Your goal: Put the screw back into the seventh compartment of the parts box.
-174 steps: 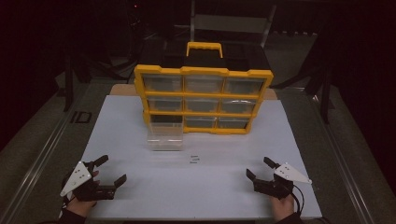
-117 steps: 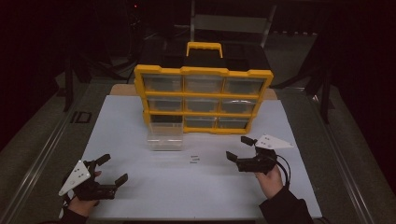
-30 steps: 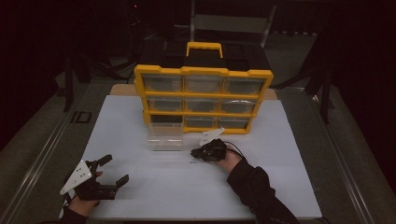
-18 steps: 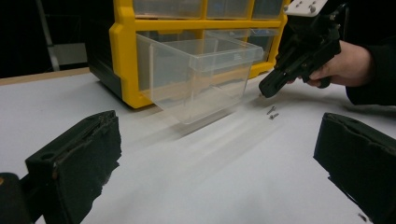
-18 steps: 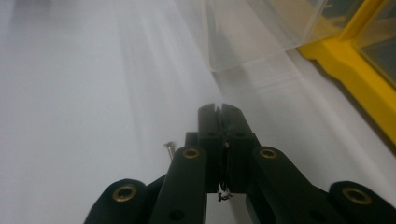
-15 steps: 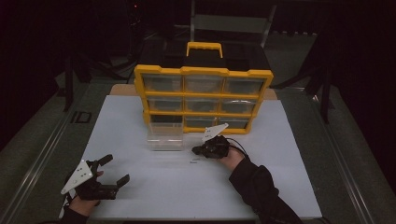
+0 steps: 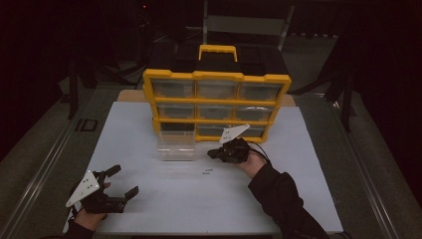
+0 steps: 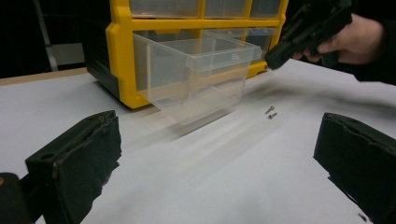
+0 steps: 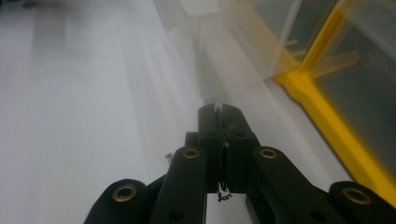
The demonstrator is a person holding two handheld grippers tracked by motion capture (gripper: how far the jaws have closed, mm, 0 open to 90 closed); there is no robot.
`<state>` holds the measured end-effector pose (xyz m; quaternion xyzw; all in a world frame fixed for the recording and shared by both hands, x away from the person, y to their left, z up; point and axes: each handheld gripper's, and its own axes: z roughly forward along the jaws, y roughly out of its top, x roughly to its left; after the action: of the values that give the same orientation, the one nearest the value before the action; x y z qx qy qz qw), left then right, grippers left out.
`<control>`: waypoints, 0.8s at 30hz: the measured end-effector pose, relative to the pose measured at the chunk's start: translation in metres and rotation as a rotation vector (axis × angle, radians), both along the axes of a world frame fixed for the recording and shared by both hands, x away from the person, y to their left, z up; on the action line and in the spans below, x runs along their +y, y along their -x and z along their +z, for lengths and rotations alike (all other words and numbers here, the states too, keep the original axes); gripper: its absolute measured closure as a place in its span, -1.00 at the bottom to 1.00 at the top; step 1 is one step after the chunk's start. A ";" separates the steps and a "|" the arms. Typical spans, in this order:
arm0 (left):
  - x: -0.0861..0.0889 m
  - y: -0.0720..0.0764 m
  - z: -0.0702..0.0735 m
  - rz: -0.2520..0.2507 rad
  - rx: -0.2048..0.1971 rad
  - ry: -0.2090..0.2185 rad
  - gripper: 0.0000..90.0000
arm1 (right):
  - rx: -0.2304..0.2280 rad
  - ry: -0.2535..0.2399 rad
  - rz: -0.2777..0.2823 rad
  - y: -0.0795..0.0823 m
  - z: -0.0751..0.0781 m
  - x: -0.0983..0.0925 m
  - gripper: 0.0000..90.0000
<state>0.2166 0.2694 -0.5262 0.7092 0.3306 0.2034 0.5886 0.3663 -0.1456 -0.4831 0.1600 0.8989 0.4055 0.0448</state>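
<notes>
Screws (image 8: 270, 112): two lie mid-counter before the pulled-out clear drawer (image 8: 196, 77), undelivered, while the right gripper (image 7: 219, 153) hangs closed above them, perhaps pinching something small, and the left gripper (image 7: 119, 181) rests open, empty.

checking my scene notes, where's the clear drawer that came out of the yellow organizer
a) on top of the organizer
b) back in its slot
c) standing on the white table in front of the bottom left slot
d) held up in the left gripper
c: the clear drawer stands on the white table just in front of the yellow organizer, by its open bottom left slot, with neither gripper on it.
</notes>
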 end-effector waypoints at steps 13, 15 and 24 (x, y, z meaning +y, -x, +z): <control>-0.002 0.001 0.001 -0.009 -0.003 -0.005 -0.99 | -0.033 -0.023 -0.007 -0.005 0.035 0.002 0.96; -0.002 0.001 0.001 -0.012 -0.001 -0.003 -0.99 | -0.039 -0.022 -0.002 -0.006 0.040 0.005 0.96; -0.002 0.001 0.002 -0.015 0.000 -0.010 -0.99 | -0.057 -0.028 0.030 -0.013 0.058 0.022 0.96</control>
<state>0.2153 0.2678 -0.5246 0.7144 0.3241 0.2007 0.5867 0.3791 -0.1235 -0.4250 0.1354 0.8938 0.4230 0.0623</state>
